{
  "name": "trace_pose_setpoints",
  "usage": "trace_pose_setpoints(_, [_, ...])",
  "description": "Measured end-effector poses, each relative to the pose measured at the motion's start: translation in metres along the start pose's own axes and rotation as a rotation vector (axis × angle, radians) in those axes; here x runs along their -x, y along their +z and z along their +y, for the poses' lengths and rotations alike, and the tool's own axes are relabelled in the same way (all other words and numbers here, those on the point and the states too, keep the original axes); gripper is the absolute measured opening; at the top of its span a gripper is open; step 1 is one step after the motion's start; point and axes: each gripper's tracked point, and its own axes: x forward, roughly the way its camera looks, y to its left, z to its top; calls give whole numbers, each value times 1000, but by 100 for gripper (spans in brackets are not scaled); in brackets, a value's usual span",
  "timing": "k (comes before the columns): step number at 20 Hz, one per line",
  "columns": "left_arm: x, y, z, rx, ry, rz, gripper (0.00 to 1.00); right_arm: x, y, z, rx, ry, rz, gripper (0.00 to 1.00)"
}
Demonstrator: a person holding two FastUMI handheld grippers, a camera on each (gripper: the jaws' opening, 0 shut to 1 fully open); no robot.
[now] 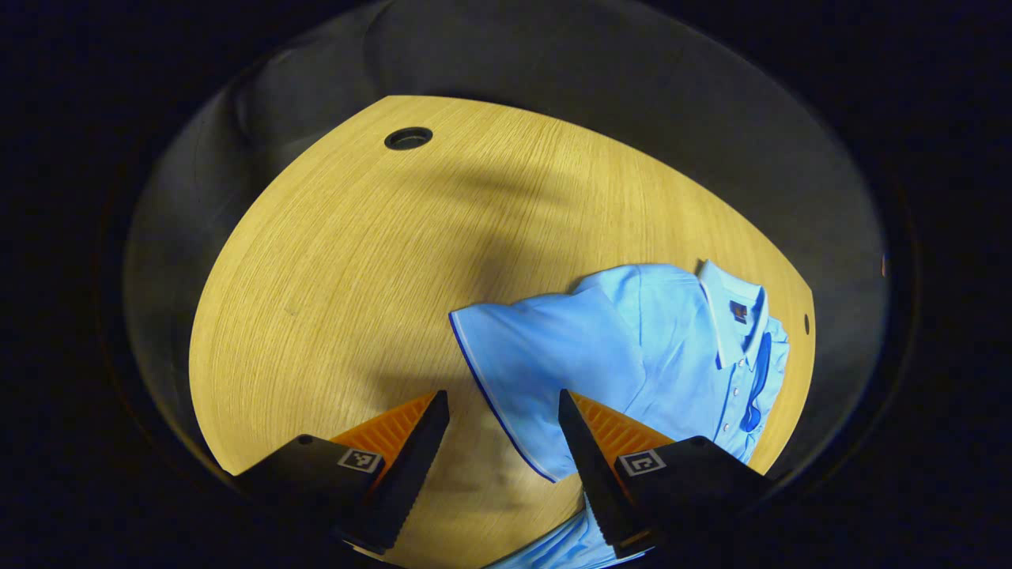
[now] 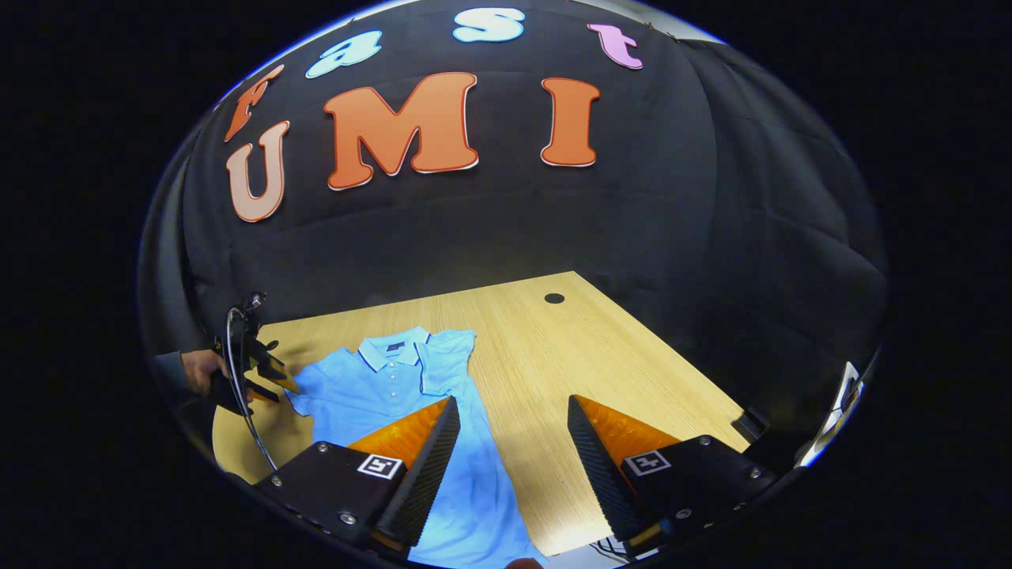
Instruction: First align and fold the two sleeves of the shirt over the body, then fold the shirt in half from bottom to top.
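Left claw (image 1: 504,431) hovers spread apart over the shirt's (image 1: 632,348) sleeve edge. Right claw (image 2: 512,442) hangs open above the shirt's side. Shirt lies flat on the surface (image 2: 601,371); bare wood beside it.

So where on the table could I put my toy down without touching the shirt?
The table has bare wood between the shirt and the round hole, running toward the right gripper. In the left gripper view, more bare wood lies between the sleeve and the hole. It is crowded by the left gripper, near the other sleeve.
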Motion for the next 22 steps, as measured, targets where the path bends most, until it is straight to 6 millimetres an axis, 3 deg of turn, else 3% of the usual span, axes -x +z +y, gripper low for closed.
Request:
trace_pose_setpoints(2, [-4, 0, 4, -32, 69, 25, 90, 8, 1, -3, -5, -3, -2, 87])
trace_pose_setpoints(3, [-9, 1, 4, -56, 89, 33, 77, 9, 0, -4, -7, -2, 1, 87])
trace_pose_setpoints(5, [-7, 6, -6, -96, 82, 28, 72, 10, -2, -3, -8, 10, 12, 87])
trace_pose_setpoints(7, [-9, 8, -18, -102, 73, 23, 44, 9, -2, -3, -3, 12, 10, 87])
trace_pose_setpoints(9, [-7, 8, -18, -128, 107, 27, 14, 10, -3, -2, 0, 22, 4, 87])
trace_pose_setpoints(11, [-7, 7, -38, -135, 13, 16, 11, 9, -7, -4, 6, 22, 13, 87])
trace_pose_setpoints(14, [9, 8, -71, -169, -119, -9, 7, 10, -9, -8, 9, 17, 18, 87])
trace_pose_setpoints(18, [36, 25, -123, -310, -204, -115, 6, 10, -15, -18, -10, 5, 32, 87])
trace_pose_setpoints(22, [50, 17, -178, -407, -295, -135, 7, 12, -19, -26, -32, -13, 34, 87])
